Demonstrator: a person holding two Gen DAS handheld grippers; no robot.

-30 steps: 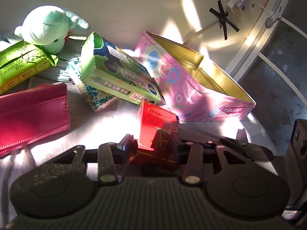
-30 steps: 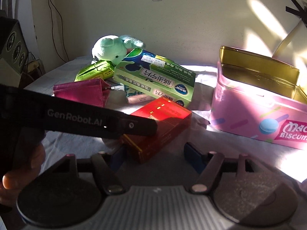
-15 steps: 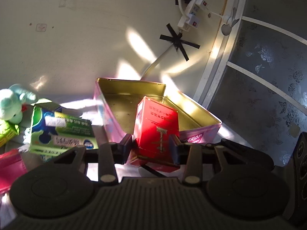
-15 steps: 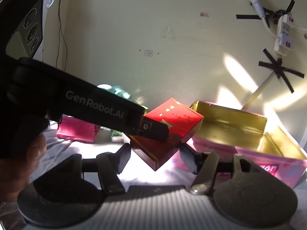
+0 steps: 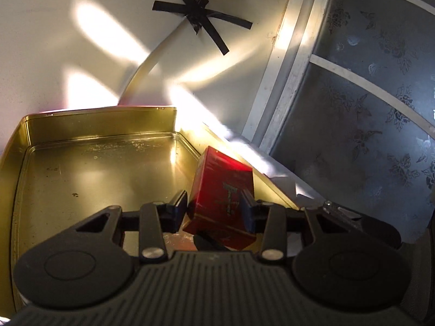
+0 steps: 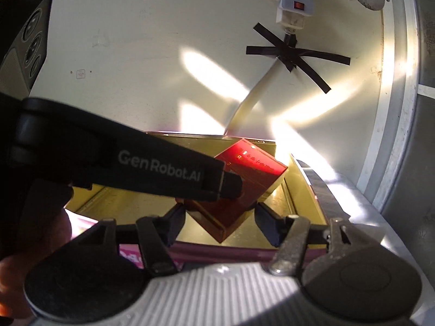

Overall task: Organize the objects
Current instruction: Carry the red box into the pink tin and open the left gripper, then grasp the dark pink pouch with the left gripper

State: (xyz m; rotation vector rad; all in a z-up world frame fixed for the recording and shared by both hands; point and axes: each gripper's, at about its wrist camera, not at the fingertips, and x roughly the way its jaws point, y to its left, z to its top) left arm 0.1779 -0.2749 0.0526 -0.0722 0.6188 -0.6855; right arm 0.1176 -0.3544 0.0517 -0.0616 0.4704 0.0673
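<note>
The left gripper (image 5: 214, 207) clamped a red box (image 5: 221, 190) by its narrow sides, tilted above the gold tin (image 5: 89, 168). The right gripper (image 6: 220, 221) was opening, its jaws clear of the box. The box looked light, stiff and glossy, perhaps slippery.

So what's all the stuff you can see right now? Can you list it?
Shiny red cardboard box: one, red, tilted, held over the tin's right side.
Open metal biscuit tin: one, gold inside, pink outside, below the box, nothing lying in it.
White power strip: one, white with a red switch, high on the wall.
Black tape crosses: at least two, black, pinning the cable to the wall.
Cream cable: one, curving down behind the tin.
Left claw: one, black, shut on the box.
Right claw: one, black, jaws opening, box between them.
Hand: one, bottom left, mostly in shadow.
</note>
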